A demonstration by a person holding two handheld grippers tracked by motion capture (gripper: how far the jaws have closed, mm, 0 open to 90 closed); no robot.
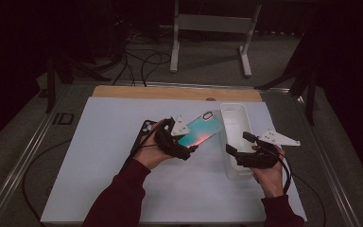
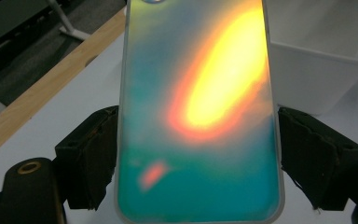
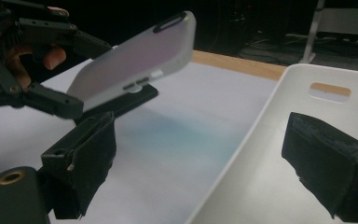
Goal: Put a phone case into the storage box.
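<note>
Phone case (image 1: 199, 132): iridescent teal back with an orange-yellow glare, pale translucent rim, camera cut-out at the far end. Held clear of the surface, tilted with the far end raised, its far end reaching toward the near-left wall of the bin. In the left gripper view the case (image 2: 198, 121) runs up between the two black jaws, each pad pressed to one long edge. In the right gripper view its frosted underside (image 3: 135, 56) slants upward, side-button slots visible

Left tongs (image 1: 182, 142): pinching the phone case across its width, gripped by the person's left hand (image 1: 151, 150), maroon sleeve behind

Right tongs (image 1: 237, 150): spread, holding nothing, at the near end of the bin; in the right gripper view one jaw stands over the white sheet and the other over the bin's inside. Held by the right hand (image 1: 268, 172)

Bin (image 1: 233, 111): white plastic, oblong, handle slot in the far wall, standing at the right of the sheet

Second phone case (image 1: 144, 130): black, lying flat on the sheet just left of the left hand

Surface (image 1: 99, 156): white sheet over a wooden board, edge of board showing at the far side
</note>
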